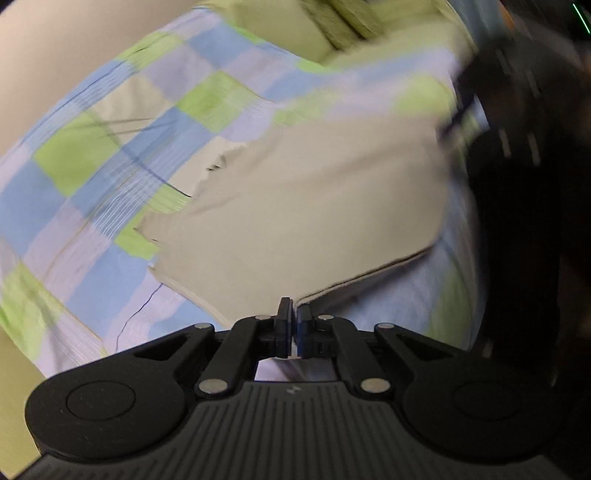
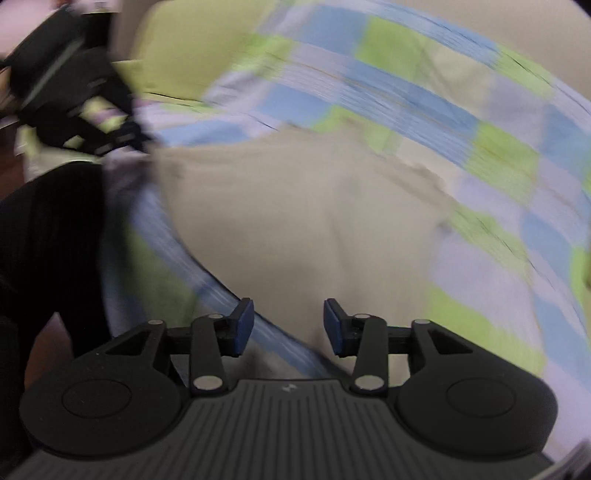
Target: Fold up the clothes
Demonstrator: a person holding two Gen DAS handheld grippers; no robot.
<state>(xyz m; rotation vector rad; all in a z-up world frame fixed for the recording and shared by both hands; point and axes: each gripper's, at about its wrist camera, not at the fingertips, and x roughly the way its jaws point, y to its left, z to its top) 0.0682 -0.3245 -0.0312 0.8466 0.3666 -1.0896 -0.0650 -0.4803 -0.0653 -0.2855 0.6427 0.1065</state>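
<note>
A beige garment lies flat on a checked bedspread of blue, green and lilac squares. Its near corner runs into my left gripper, whose jaws are shut on the cloth edge. The right wrist view is blurred and shows the same beige garment spread ahead. My right gripper hovers open over the garment's near part, its blue pads wide apart with nothing pinched. At the garment's far left corner the left gripper appears as a dark blurred shape. The right gripper shows as a black blur at the right.
A yellow-green pillow lies at the head of the bed, also seen as a pillow from the right. A person's dark sleeve fills the left side. Pale wall lies beyond the bed's edge.
</note>
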